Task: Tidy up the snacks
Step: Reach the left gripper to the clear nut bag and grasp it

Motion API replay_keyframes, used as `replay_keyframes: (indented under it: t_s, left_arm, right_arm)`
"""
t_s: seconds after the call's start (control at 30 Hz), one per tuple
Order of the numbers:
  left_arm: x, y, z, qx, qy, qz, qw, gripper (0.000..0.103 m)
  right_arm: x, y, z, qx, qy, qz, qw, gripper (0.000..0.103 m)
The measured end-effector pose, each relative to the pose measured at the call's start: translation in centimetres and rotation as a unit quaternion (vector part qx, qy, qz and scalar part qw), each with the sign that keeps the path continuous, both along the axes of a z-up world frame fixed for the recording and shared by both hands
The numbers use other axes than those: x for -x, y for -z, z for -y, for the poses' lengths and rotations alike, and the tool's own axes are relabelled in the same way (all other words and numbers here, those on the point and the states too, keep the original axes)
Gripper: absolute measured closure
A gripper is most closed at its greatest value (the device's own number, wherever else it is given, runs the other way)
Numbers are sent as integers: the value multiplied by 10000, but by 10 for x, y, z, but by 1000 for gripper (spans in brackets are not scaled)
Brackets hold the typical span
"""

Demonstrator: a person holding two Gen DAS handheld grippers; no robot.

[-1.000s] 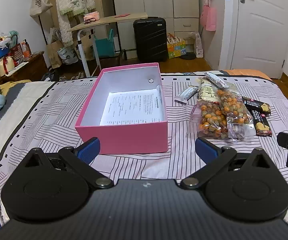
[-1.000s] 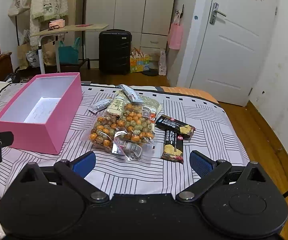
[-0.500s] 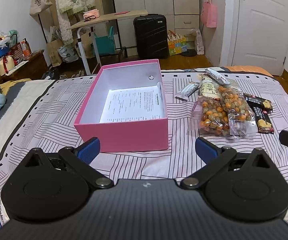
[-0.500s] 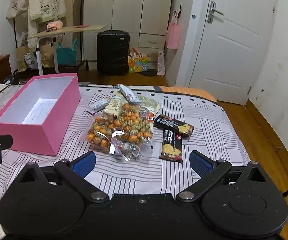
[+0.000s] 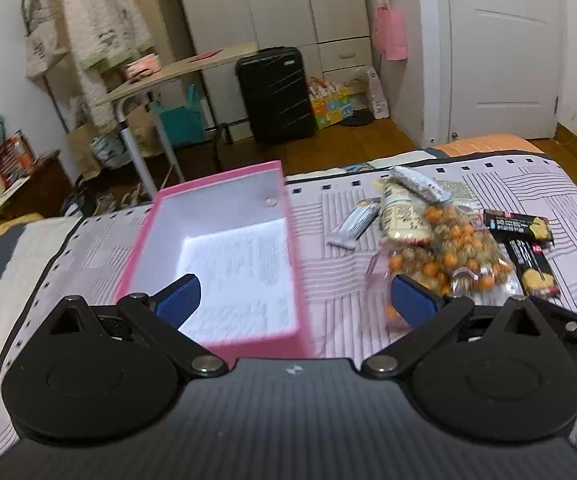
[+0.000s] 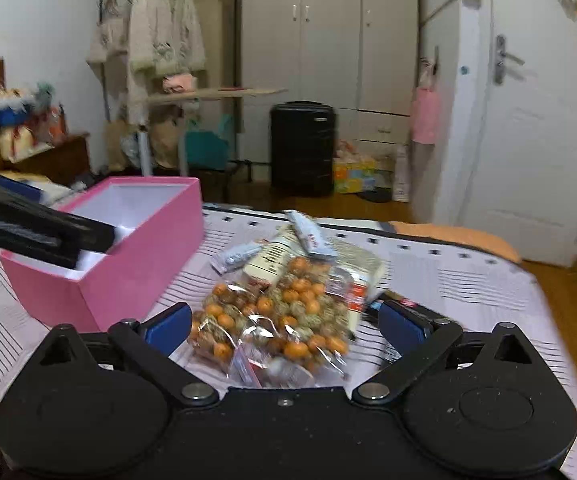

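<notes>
Right claw [image 6: 284,326] spread wide, empty, blue pads flanking the clear bag of orange and green coated nuts [image 6: 276,316] at 12 o'clock, just ahead and nearly between the fingertips; probably lined up this way to close on the bag's near end, though whether the pads touch the plastic cannot be told through the blur. Left claw [image 5: 294,296] likewise wide and empty, hovering at the near wall of the pink box [image 5: 224,248], left pad over the interior, right pad outside toward the snack pile at 2 o'clock; likely parked there to steady or guard the box while the other hand fetches. Printed sheet [image 5: 244,268] flat on the box floor, no snacks inside yet, so sorting judged barely begun. Beyond the nut bag at 12 o'clock, a cream packet [image 6: 268,262], a small grey bar [image 6: 236,256] at 11 o'clock, a white wrapper [image 6: 308,234] on top. Two dark biscuit packs [image 5: 524,240] at 2 o'clock from the left claw, just beside the nuts. All heaped on the striped bedspread [image 6: 428,280], close to the box, presumably for short carries. Slippery, shifting contents: a pinch on loose plastic could slide.
</notes>
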State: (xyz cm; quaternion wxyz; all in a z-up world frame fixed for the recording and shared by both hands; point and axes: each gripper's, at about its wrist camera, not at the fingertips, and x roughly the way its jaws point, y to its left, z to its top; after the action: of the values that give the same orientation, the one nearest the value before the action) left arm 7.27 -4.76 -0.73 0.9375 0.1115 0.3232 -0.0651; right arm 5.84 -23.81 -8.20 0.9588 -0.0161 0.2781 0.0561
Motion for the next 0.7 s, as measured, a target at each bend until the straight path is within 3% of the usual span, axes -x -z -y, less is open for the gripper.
replay_keyframes:
  t_s: [0.23, 0.37, 0.5, 0.63, 0.7]
  left_arm:
    - [-60, 40, 47, 934, 548, -439, 9932, 5]
    - [-90, 74, 69, 1233, 737, -910, 9854, 21]
    - [-110, 104, 78, 1559, 735, -1334, 9760, 38]
    - [-108, 114, 78, 1889, 1026, -1314, 9677, 56]
    - [-107, 115, 82, 1922, 1300, -1443, 9619, 56]
  right_arm:
    - [-50, 47, 14, -301, -327, -447, 9980, 3]
    - [-71, 65, 22, -428, -122, -538, 9976, 1]
    - [-89, 78, 34, -1106, -332, -820, 9899, 0]
    - [-87, 83, 33, -1235, -203, -796, 9889, 1]
    - [-84, 85, 28, -1142, -125, -783, 9903, 3]
